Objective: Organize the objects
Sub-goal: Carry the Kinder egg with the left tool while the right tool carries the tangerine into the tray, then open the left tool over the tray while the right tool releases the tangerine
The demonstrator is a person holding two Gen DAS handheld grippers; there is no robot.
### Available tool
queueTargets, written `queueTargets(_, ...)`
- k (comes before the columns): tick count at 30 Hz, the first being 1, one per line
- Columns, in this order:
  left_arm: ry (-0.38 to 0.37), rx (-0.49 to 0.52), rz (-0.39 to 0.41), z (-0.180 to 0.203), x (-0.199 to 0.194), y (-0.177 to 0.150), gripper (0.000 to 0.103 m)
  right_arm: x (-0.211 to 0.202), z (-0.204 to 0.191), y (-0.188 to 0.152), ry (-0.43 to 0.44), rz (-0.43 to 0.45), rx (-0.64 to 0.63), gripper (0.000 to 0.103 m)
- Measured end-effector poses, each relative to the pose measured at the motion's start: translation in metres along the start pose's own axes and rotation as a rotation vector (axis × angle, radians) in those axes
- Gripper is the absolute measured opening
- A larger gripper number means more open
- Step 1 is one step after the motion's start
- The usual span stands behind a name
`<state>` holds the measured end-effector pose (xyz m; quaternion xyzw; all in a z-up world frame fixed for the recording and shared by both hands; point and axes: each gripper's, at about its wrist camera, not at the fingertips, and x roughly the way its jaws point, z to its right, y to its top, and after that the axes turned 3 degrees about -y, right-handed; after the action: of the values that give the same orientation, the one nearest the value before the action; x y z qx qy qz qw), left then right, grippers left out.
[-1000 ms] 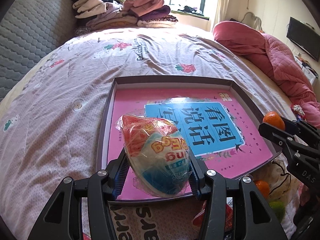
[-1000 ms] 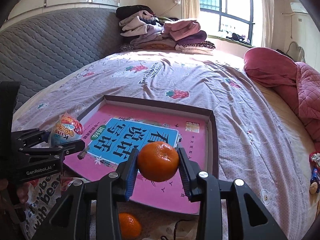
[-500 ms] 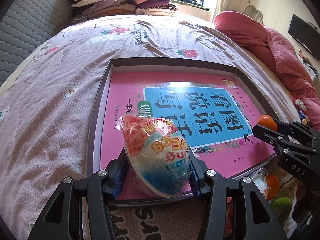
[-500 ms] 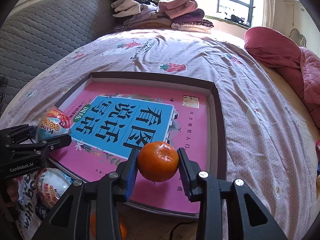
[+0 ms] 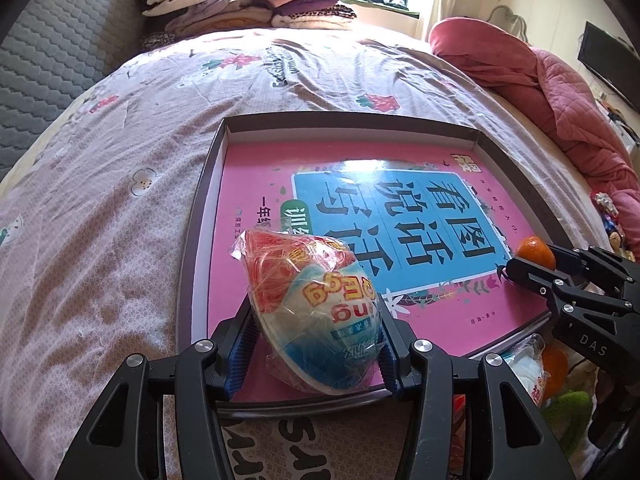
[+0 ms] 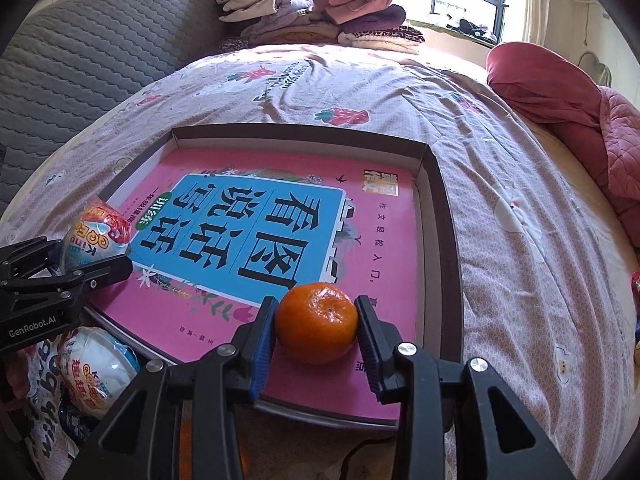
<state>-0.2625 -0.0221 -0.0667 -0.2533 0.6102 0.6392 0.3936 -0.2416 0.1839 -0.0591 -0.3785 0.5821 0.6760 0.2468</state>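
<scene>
My left gripper [image 5: 314, 346] is shut on a plastic-wrapped toy egg [image 5: 314, 312], red on top and white-blue below, held over the near left corner of a shallow dark tray [image 5: 200, 216] with a pink and blue book [image 5: 400, 216] in it. My right gripper [image 6: 316, 330] is shut on an orange mandarin [image 6: 316, 322] over the tray's [image 6: 440, 216] near right corner. The mandarin [image 5: 534, 252] and right gripper [image 5: 532, 264] show at the right of the left wrist view. The egg [image 6: 98, 232] and left gripper [image 6: 80, 258] show at the left of the right wrist view.
The tray lies on a bed with a flowered sheet [image 5: 100, 240]. A bag by the near edge holds another wrapped egg [image 6: 96, 368], a mandarin [image 5: 554, 368] and a green thing [image 5: 568, 412]. Folded clothes [image 6: 316, 12] lie at the far end, a red quilt [image 5: 540, 80] at the right.
Both grippers have moved forward and lower over the tray's near edge, each still holding its object. The tray and book have not moved.
</scene>
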Motion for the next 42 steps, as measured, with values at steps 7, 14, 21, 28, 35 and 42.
queueTargets(7, 0.008, 0.005, -0.009, -0.001, 0.000, 0.002, 0.056, -0.001, 0.001, 0.000, 0.001, -0.016, 0.013, 0.039)
queueTargets(14, -0.001, -0.005, -0.010, -0.004, 0.000, 0.003, 0.062, -0.007, 0.002, 0.003, -0.014, -0.008, 0.018, 0.040)
queueTargets(21, 0.012, -0.010, 0.000, -0.002, -0.005, 0.004, 0.069, -0.017, 0.003, 0.007, -0.014, 0.019, 0.021, 0.041)
queueTargets(28, 0.019, -0.021, 0.041, -0.005, -0.021, 0.010, 0.070, -0.028, 0.006, 0.012, -0.014, 0.046, 0.032, 0.042)
queueTargets(35, 0.012, -0.010, 0.079, 0.003, -0.045, 0.013, 0.070, -0.048, 0.008, 0.019, -0.005, 0.100, 0.039, 0.042)
queueTargets(42, 0.000, -0.002, 0.136, 0.019, -0.080, 0.006, 0.070, -0.080, 0.007, 0.022, 0.009, 0.170, 0.044, 0.043)
